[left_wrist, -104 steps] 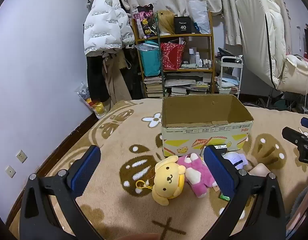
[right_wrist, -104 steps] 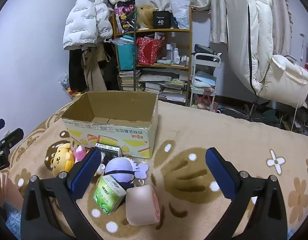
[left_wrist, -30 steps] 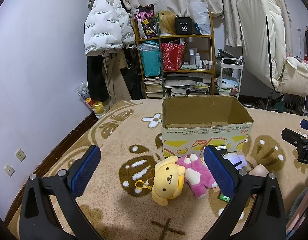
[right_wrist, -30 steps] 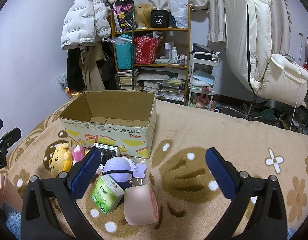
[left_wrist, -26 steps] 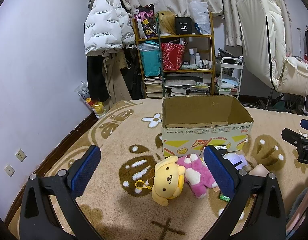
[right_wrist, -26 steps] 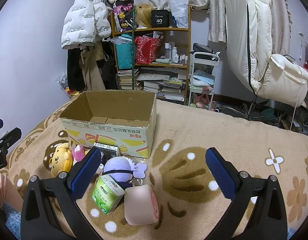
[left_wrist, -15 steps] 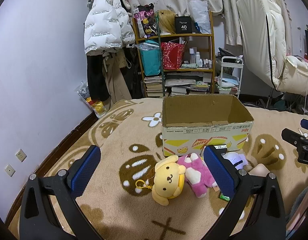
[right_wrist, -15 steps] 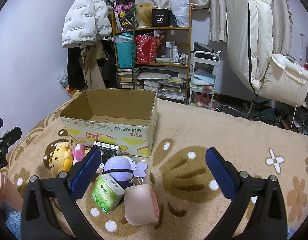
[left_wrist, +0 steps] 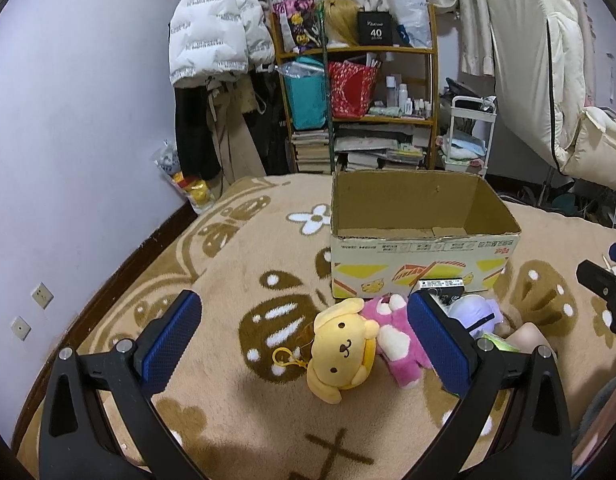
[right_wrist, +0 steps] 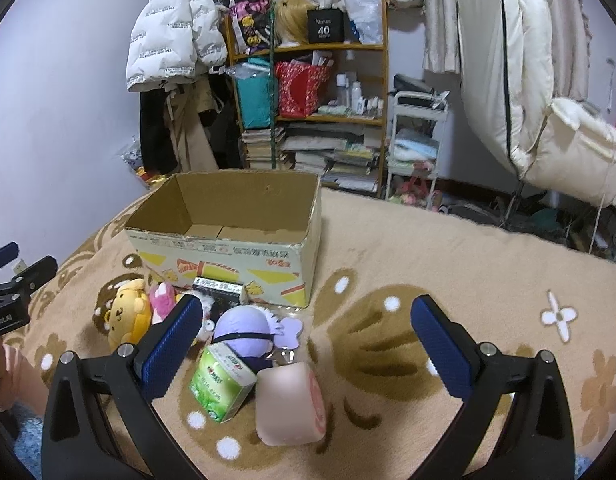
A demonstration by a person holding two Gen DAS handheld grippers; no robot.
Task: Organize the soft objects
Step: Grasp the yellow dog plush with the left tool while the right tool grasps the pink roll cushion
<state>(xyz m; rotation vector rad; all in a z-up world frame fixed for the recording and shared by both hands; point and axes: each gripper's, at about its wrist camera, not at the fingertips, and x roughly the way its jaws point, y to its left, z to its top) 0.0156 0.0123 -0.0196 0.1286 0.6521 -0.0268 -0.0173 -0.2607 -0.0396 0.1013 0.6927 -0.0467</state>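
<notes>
My left gripper (left_wrist: 304, 334) hangs above the carpet (left_wrist: 236, 256) with fingers (left_wrist: 170, 342) spread wide, gripping nothing; the yellow plush dog (left_wrist: 342, 350) lies between them beside the pink plush (left_wrist: 394, 336). My right gripper (right_wrist: 306, 338) is equally wide and empty, above the purple plush (right_wrist: 244, 330), green tissue pack (right_wrist: 222, 382) and pink roll cushion (right_wrist: 288, 404). The cardboard box (right_wrist: 236, 248) sits open just behind them.

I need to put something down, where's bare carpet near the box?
Bare carpet right of the cardboard box, and left of the yellow plush. Crowded in front of the box: pink plush, purple plush, green pack.
</notes>
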